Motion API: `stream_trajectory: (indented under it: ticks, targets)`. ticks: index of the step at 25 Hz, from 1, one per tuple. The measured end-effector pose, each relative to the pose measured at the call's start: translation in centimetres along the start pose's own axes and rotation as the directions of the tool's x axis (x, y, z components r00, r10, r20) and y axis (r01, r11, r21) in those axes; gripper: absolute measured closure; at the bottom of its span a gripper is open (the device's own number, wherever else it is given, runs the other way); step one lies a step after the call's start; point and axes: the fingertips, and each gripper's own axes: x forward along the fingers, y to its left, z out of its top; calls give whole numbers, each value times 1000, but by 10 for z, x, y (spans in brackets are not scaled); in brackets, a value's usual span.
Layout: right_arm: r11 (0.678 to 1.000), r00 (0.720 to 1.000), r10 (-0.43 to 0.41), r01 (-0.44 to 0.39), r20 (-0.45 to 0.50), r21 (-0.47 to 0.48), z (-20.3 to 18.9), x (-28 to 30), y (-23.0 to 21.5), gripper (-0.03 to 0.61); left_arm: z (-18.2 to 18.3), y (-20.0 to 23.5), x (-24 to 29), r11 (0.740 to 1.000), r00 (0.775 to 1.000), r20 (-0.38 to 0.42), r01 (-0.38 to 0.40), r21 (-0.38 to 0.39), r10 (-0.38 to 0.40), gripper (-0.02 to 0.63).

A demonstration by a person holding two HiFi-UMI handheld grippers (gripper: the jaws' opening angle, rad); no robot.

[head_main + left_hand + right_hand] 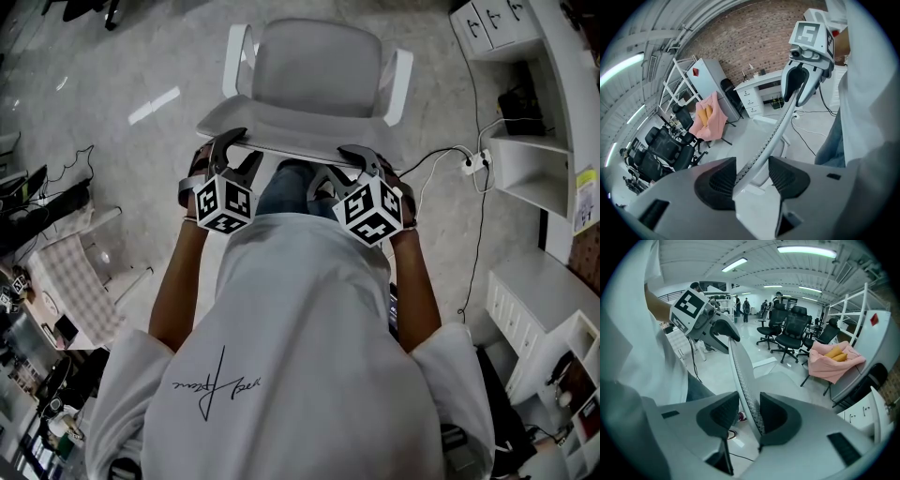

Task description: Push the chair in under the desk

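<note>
Left claw (751, 174) and right claw (749, 414) each straddle the backrest rim of the chair (314, 70), jaws apart, not clamped.

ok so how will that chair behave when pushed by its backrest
The backrest rim looks thin and meshed, so it'll probably flex slightly where the left gripper and right gripper straddle it. The floor looks smooth and glossy, so the chair should slide easily. Its base is hidden; pushed this high it might tilt.
</note>
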Motion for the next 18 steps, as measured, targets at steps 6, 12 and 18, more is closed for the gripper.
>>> stream_trajectory:
  ticks: [6, 12, 18]
  targets:
    - [1000, 1000, -11, 11, 2, 7, 5, 5, -13, 422, 5, 13, 10, 1000, 1000, -3, 10, 10, -10, 402]
    - [1000, 1000, -21, 21, 3, 19, 10, 8, -26, 422, 10, 25, 19, 1000, 1000, -2, 18, 21, -18, 402]
    - [999, 1000, -25, 25, -2, 41, 11, 12, -41, 422, 18, 37, 30, 999, 1000, 7, 22, 37, -22, 402]
